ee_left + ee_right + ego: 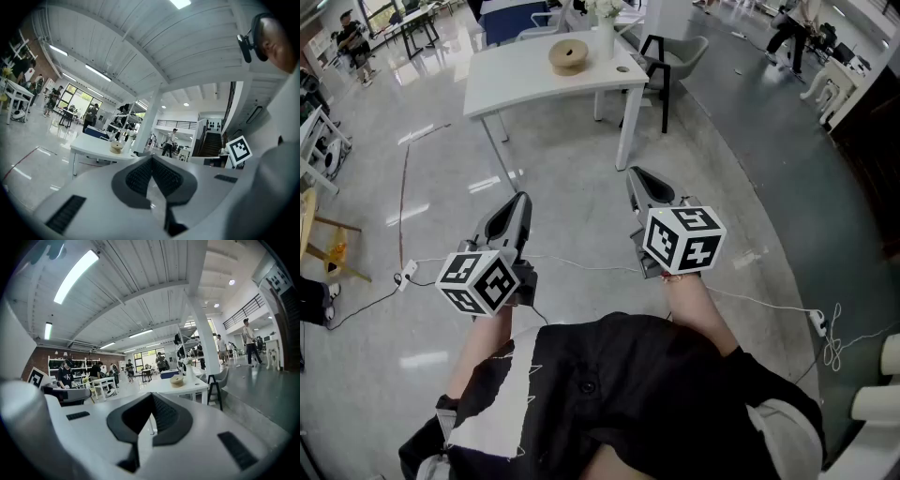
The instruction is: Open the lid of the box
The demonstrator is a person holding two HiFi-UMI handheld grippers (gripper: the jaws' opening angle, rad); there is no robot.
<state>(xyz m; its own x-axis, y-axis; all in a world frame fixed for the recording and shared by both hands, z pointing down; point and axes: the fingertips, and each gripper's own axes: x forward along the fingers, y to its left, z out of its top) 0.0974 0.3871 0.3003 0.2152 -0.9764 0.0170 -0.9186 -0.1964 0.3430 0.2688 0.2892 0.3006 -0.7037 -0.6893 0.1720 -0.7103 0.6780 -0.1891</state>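
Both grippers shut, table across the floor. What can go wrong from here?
1. A cable lies on the floor between the person and the white table: trip or snag risk on the walk over.
2. A white vase stands close beside the round wooden box: a reach for the box may knock it over.
3. The left gripper and right gripper are shut and empty: unless they open first, they may just shove the box.

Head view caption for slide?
Shut and empty, the left gripper and right gripper point toward a white table bearing a round tan box.
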